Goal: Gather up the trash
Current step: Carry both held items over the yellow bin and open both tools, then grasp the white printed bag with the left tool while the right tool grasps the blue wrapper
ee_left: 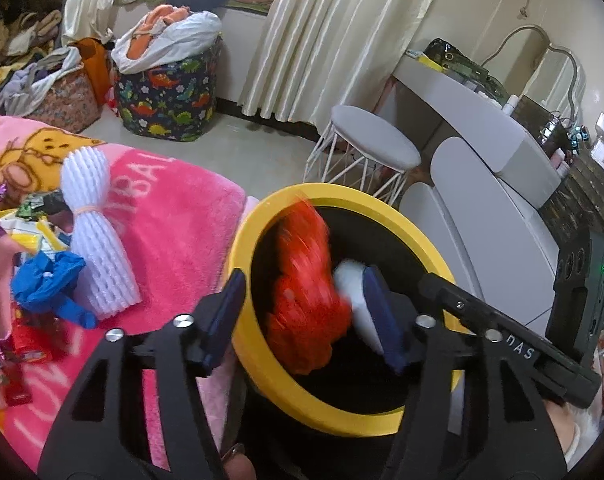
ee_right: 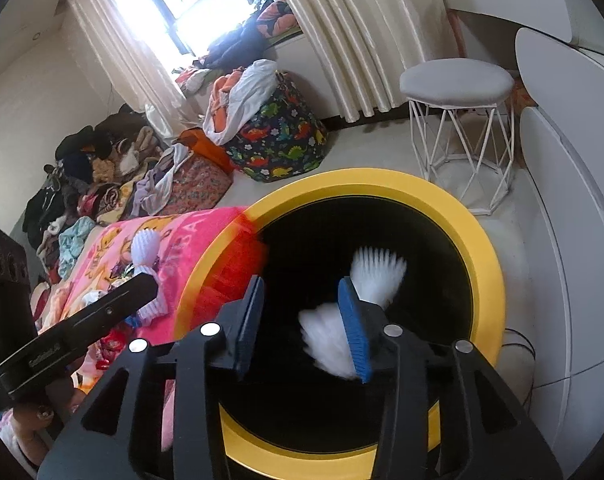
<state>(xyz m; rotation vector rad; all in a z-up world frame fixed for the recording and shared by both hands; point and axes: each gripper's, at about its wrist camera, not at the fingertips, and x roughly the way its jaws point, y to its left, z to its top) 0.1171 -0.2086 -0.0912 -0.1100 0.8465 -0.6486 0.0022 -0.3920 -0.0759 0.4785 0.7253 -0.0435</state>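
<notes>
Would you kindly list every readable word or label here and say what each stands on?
"DAS": white letters on the black bar of the right tool.
"BAL": part of a cut-off word on the pink fleece blanket.
Small print on the left tool's black bar: too blurred to read.

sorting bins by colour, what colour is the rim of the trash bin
Yellow rim around a black inside; it shows best in the right wrist view.
</notes>
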